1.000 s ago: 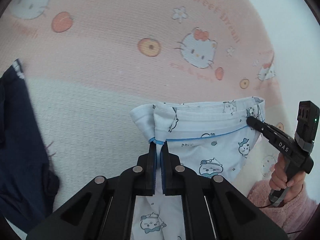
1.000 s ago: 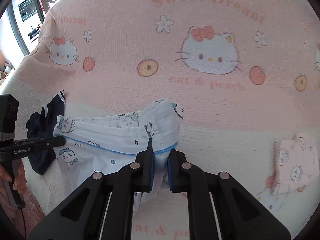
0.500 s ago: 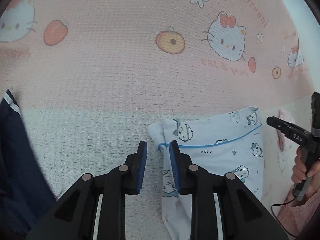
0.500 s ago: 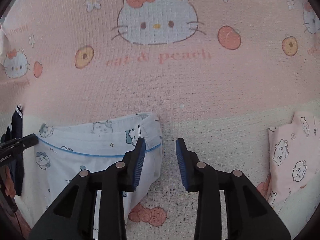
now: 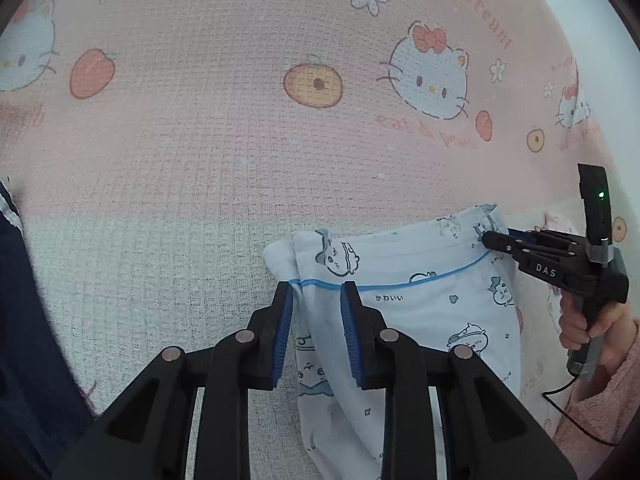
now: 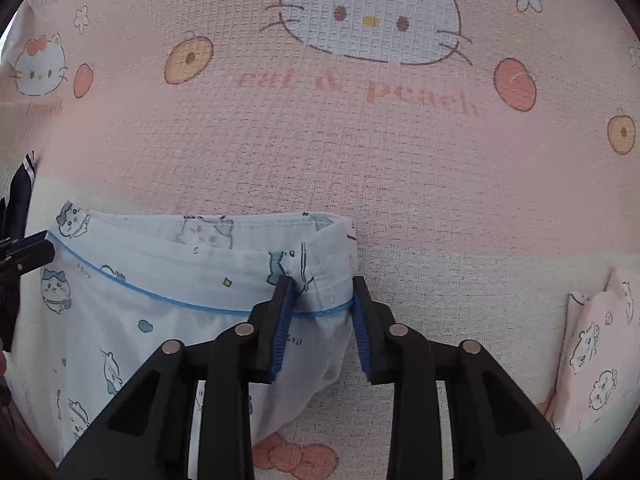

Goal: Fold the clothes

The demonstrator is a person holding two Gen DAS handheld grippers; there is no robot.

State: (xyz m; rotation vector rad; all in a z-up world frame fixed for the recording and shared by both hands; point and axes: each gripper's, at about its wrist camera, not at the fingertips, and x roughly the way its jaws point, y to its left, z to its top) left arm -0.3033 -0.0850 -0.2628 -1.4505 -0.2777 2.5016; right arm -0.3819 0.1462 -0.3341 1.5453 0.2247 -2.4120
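Blue-piped shorts (image 5: 420, 280) were straddled at each waistband corner by the left gripper (image 5: 316, 300) and right gripper (image 6: 322, 300), both held apart, unclamped, on the blanket (image 5: 200, 160).

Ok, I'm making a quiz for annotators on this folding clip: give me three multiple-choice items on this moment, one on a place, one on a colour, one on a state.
1. Where does the pink printed garment lie relative to the light blue garment?
A. on top of it
B. apart, to its right
C. under it

2. What colour is the piping on the light blue garment?
A. red
B. blue
C. yellow

3. How does the left gripper stand?
A. open, straddling the garment's corner
B. shut on the corner
C. open, far from any cloth

Answers: B, bare blanket separates them in the right wrist view; B, a blue line crosses the fabric; A, a gap shows between the pads with fabric in it.
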